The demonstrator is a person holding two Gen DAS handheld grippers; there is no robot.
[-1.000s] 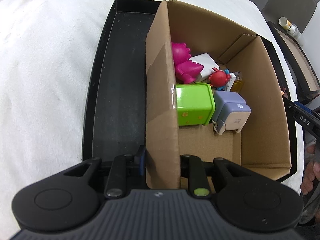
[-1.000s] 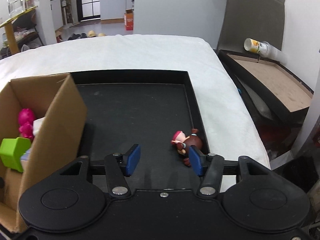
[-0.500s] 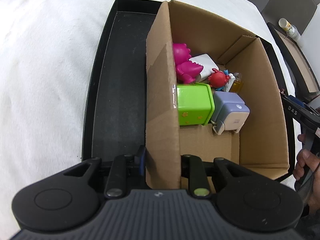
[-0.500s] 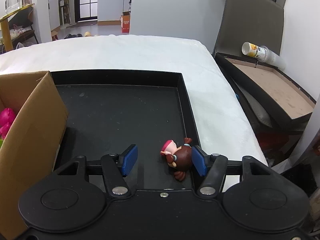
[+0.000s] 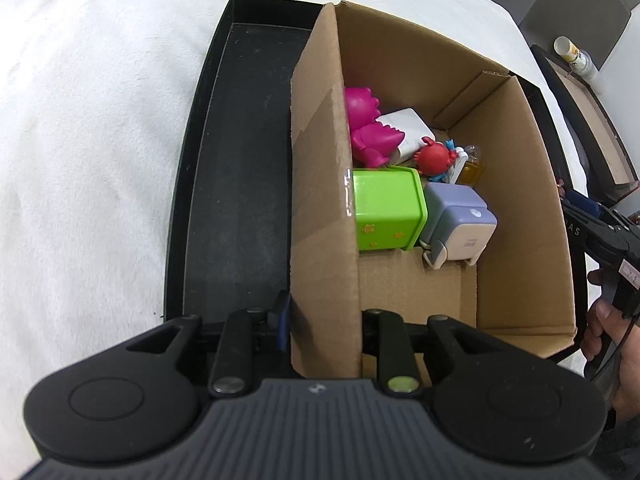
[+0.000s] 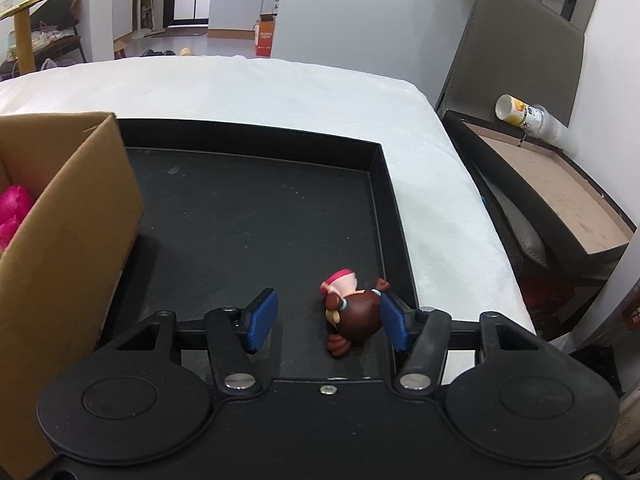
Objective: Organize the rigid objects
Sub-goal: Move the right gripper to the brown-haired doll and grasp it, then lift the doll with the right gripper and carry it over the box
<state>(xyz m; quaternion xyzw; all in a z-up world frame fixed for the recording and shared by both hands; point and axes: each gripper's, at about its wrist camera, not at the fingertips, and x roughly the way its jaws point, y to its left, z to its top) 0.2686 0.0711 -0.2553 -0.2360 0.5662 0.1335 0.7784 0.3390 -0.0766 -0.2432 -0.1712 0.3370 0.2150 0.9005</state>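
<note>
Right gripper (image 6: 326,322), nearest the lens: jaws partly open and just now closing, with a small brown-haired figurine in a pink dress (image 6: 352,310) lying between them on the floor of a shallow black tray (image 6: 256,220); the right blue pad touches the head, the left pad stands apart. The figurine lies on its side near the tray's right wall, long axis running near to far, head toward the camera and pink skirt pointing away and left. Left gripper (image 5: 324,320): jaws narrowly set, clamped on the near wall of an open brown cardboard box (image 5: 324,208) standing in the tray. Inside lie a lime-green cube (image 5: 386,210), a lavender boxy device (image 5: 460,220), then a red crab toy (image 5: 433,156) and a magenta dinosaur (image 5: 368,128). The tray rests on a white bed (image 6: 280,96).
</note>
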